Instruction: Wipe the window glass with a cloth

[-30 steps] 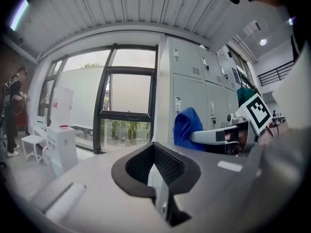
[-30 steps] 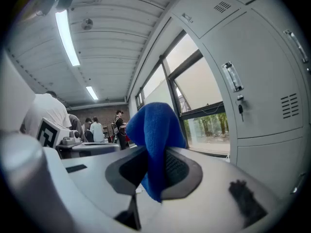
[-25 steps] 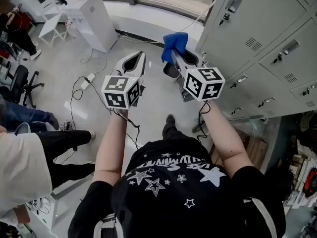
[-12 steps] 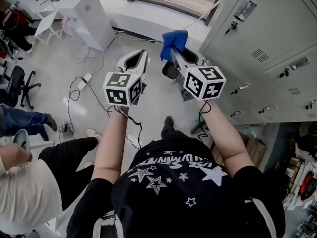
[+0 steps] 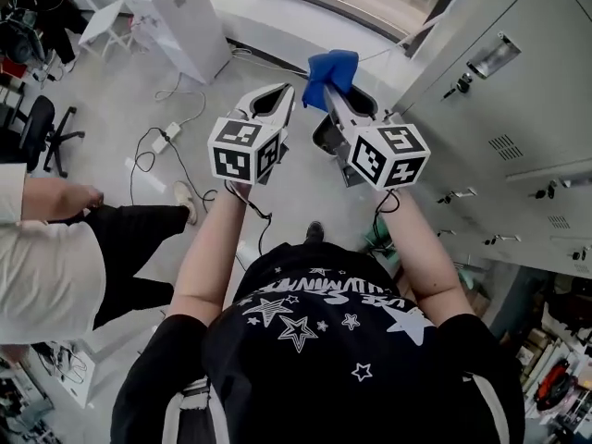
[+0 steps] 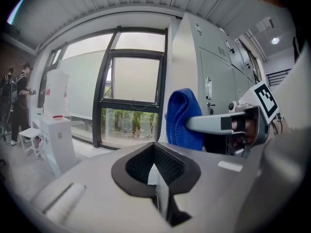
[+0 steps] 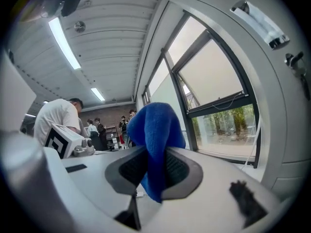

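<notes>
A blue cloth (image 5: pixel 332 67) is bunched at the tip of my right gripper (image 5: pixel 328 91), which is shut on it. In the right gripper view the cloth (image 7: pixel 153 130) stands up between the dark pads, with the window glass (image 7: pixel 221 89) ahead to the right. My left gripper (image 5: pixel 288 90) hangs beside it at the same height, shut with nothing in it. Seen from the left gripper (image 6: pixel 155 160), its pads meet and the black-framed window (image 6: pixel 132 103) lies straight ahead. The cloth (image 6: pixel 182 118) shows at the right of that view.
Grey lockers (image 5: pixel 504 100) fill the right side, close to my right arm. A white cabinet (image 5: pixel 181 18) stands at the left by the window sill. Cables (image 5: pixel 155 152) trail over the floor. A person (image 5: pixel 65 248) sits at the left, near an office chair (image 5: pixel 37 135).
Both grippers have drifted a little to the right, the cloth still held. The person at the left has moved further into view, arm stretched out.
</notes>
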### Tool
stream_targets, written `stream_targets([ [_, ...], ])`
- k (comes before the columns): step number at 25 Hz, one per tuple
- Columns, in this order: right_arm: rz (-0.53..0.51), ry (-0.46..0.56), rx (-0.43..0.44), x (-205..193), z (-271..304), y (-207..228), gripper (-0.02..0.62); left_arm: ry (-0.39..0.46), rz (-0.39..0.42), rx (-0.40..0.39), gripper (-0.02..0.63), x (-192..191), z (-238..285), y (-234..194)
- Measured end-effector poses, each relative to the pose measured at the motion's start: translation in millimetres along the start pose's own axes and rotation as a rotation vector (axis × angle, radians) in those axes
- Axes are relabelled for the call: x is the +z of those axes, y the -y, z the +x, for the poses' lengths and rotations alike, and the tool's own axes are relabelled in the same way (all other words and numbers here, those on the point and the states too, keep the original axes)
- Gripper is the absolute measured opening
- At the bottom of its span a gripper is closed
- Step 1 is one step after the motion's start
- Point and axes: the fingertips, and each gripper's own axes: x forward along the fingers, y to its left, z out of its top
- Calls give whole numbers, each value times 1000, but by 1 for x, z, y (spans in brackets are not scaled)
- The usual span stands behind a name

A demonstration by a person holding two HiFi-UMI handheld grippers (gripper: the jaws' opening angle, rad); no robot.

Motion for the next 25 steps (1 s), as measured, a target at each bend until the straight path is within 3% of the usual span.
stream_targets([
  [5,23,-5,40,3,19,18,74,6,14,48,9,12,14,-13],
  [11,8,-8,-10,6,39,43,74,-7,21,70,9,19,34,-32],
  [20,78,-51,-116,-14,80,106,75,-41,18,-39,9,14,109,-66],
  [25,81,-58,-171,-8,132,135,75,-37,15,-89,9,28,151,-110],
])
